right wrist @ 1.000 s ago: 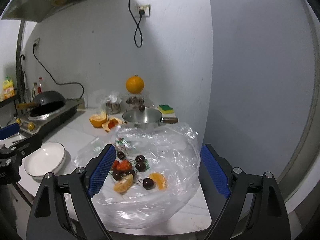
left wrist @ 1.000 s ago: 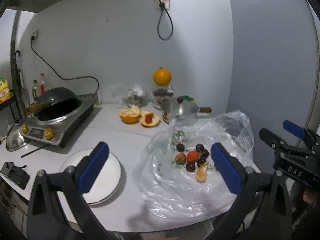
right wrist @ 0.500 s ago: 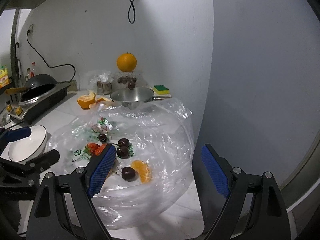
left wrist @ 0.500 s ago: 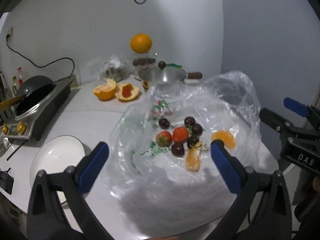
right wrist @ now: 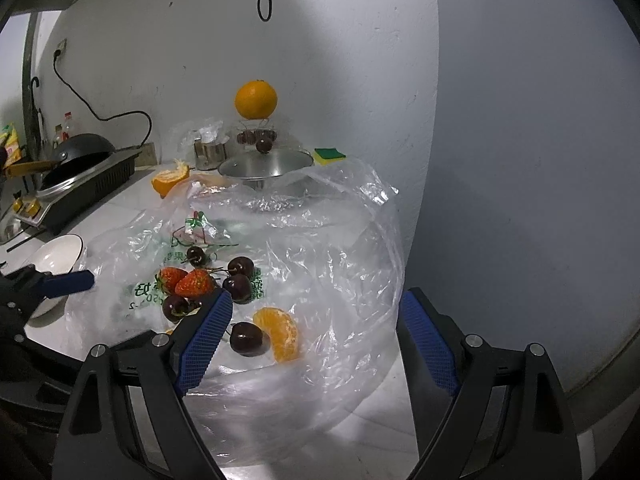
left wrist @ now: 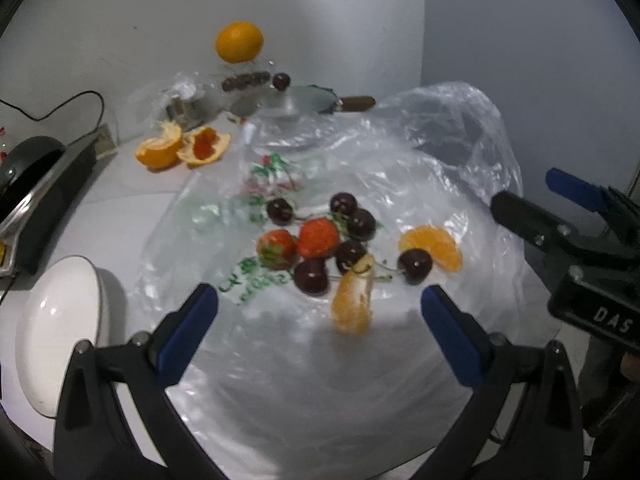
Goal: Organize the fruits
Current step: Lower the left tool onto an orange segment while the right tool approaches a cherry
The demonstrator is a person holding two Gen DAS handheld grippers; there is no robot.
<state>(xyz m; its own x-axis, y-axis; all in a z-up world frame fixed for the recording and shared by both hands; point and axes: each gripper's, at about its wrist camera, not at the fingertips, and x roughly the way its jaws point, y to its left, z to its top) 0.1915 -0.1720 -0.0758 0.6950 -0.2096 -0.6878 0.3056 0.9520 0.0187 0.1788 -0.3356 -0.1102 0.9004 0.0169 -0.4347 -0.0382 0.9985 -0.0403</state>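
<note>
Fruits [left wrist: 320,240] on plastic bag [left wrist: 440,152] | soft, bruisable, slippery | pinch gently at middles | left tongs [left wrist: 319,312], right tongs [right wrist: 316,328] spread, empty

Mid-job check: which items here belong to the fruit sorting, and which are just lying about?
Job: strawberries, cherries, orange segments, plastic bag, white bowl, both open tongs.
Lying about: wok, stove, sponge, steel pan.
</note>
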